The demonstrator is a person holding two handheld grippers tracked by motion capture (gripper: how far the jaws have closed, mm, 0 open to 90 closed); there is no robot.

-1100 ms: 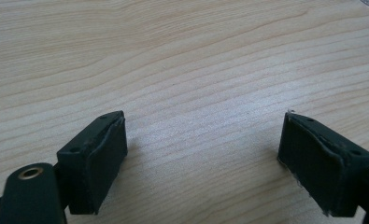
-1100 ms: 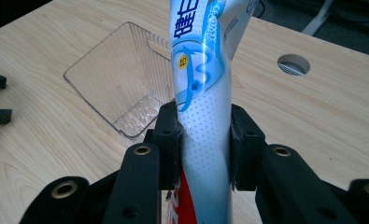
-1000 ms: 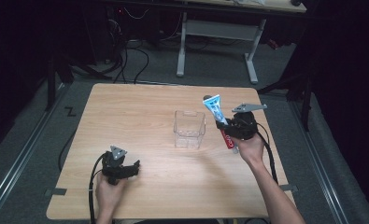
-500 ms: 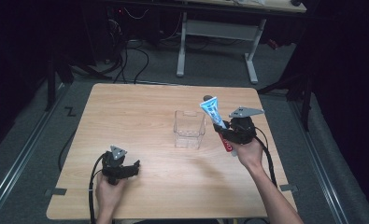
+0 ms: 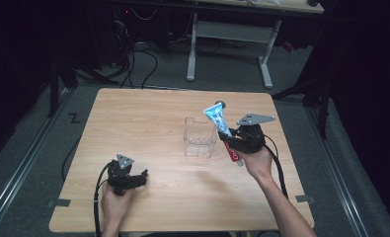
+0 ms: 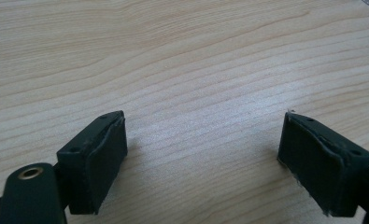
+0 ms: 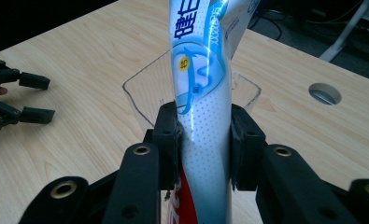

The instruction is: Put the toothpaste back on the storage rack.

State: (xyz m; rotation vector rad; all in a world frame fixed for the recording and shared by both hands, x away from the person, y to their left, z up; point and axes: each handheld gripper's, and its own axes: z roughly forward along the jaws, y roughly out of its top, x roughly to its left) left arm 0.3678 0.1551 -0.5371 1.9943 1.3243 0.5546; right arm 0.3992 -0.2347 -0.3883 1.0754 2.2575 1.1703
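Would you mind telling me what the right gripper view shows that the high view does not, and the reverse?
The right gripper view alone shows the print on the tube and the jaws pressed against both its sides. The high view alone shows the tube's red lower end, the person's forearms, the whole table and the floor. Both show the tube held by the right gripper, the clear box beside it and the left gripper.

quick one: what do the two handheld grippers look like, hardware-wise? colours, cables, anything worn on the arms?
Both are black. The left gripper and right gripper each carry a grey three-cornered plate on top and trail a black cable. The jaws are black blocks with flat dark pads and brass-coloured pivot rivets behind them. Forearms are bare; no sleeves or gloves visible.
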